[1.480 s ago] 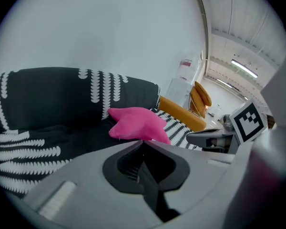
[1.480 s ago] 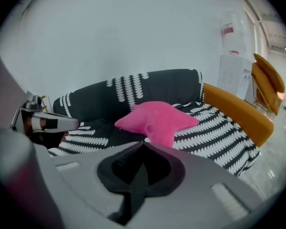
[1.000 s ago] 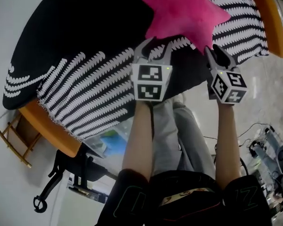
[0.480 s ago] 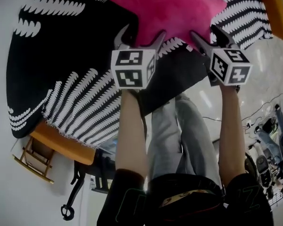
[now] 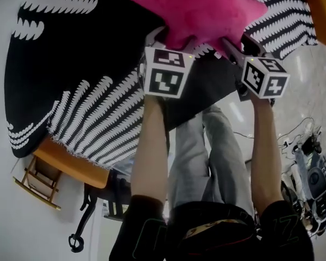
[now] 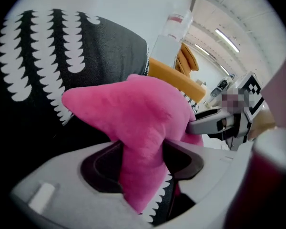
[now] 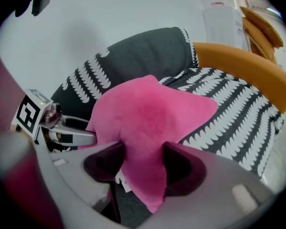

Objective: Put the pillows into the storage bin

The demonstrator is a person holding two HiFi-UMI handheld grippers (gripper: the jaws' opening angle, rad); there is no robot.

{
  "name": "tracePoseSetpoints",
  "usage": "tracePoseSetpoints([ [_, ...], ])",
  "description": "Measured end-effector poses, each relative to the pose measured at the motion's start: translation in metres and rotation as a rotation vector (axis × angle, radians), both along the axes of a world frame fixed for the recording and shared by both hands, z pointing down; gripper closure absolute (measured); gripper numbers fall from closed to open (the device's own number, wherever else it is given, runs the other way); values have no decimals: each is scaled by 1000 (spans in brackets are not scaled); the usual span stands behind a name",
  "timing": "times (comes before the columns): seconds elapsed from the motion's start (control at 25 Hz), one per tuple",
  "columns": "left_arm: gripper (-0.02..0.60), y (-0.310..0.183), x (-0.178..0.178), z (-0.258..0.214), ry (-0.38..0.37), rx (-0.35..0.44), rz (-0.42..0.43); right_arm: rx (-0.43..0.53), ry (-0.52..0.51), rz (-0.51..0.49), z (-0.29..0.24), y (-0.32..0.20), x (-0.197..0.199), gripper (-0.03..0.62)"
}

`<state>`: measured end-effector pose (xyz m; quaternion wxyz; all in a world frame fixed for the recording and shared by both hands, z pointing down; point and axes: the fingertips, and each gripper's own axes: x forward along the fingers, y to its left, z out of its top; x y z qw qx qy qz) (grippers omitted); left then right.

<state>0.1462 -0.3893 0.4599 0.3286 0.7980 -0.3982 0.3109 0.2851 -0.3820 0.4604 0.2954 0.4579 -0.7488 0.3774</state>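
A pink star-shaped pillow (image 5: 198, 7) lies on a black cover with white leaf stripes (image 5: 87, 64) at the top of the head view. My left gripper (image 5: 171, 34) has just closed its jaws on the star's lower-left point, and the pads pinch the plush (image 6: 133, 113). My right gripper (image 5: 242, 39) has likewise just closed on the lower-right point (image 7: 148, 113). In each gripper view the pillow's tip is squeezed between the dark pads, left gripper (image 6: 140, 163) and right gripper (image 7: 143, 163). No storage bin is in view.
The cover drapes over a seat with orange padded edges (image 5: 70, 165). A wooden frame (image 5: 35, 181) and a black chair base (image 5: 92, 211) stand on the floor at the lower left. Cables and equipment (image 5: 312, 167) lie at the right.
Both grippers moved forward from short of the pillow onto its two near points. Their jaws stood wide half a second ago and now pinch the plush.
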Motion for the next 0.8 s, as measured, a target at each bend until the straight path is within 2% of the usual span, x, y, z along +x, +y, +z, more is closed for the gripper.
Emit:
tracePoseSetpoints([
  [0.16, 343, 11, -5, -20, 26, 64, -54, 53, -31, 34, -16, 7, -6, 398],
  [0.36, 347, 47, 4, -36, 34, 76, -113, 52, -68, 3, -30, 38, 3, 418],
  [0.6, 348, 94, 4, -52, 5, 99, -236, 70, -84, -119, -43, 68, 2, 422],
  [0.8, 348, 161, 4, -67, 7, 96, -339, 79, -72, -219, -59, 122, -1, 422],
])
